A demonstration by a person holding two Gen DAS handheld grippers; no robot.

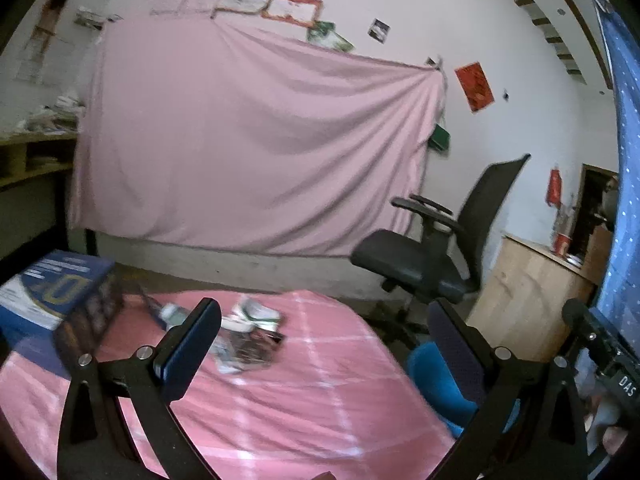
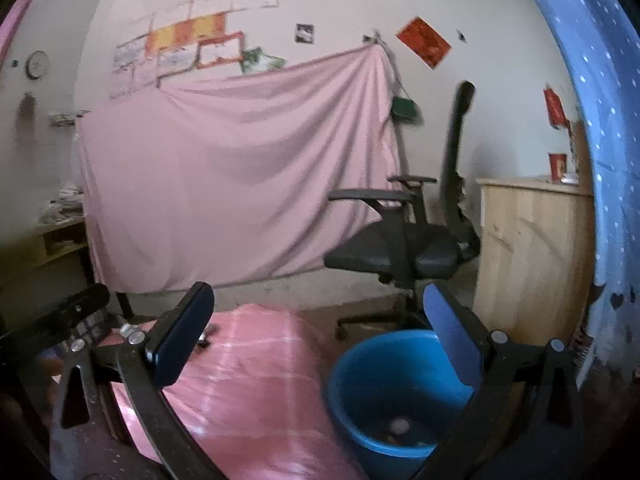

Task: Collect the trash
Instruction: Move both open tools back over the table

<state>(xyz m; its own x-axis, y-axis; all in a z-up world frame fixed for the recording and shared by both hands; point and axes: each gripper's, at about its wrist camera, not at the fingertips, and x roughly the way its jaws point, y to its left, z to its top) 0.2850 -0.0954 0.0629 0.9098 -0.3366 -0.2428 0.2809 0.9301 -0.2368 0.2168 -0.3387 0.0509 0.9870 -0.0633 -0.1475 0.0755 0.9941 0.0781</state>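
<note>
Blue bucket (image 2: 384,396) below the wide, empty right claw (image 2: 320,332), wrappers (image 1: 248,336) on table (image 1: 320,400)

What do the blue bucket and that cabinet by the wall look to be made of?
The blue bucket looks like moulded plastic: one even colour, smooth walls, a slight sheen. The cabinet looks like pale unpainted wood, perhaps pine or a veneer: grain lines and knots show on its front.

A pink sheet (image 1: 248,136) hung on the far wall. A black chair (image 1: 436,248) stood at 3 o'clock of it, a wooden cabinet (image 2: 532,256) beyond. A blue box (image 1: 52,292) lay at 8 o'clock.
</note>
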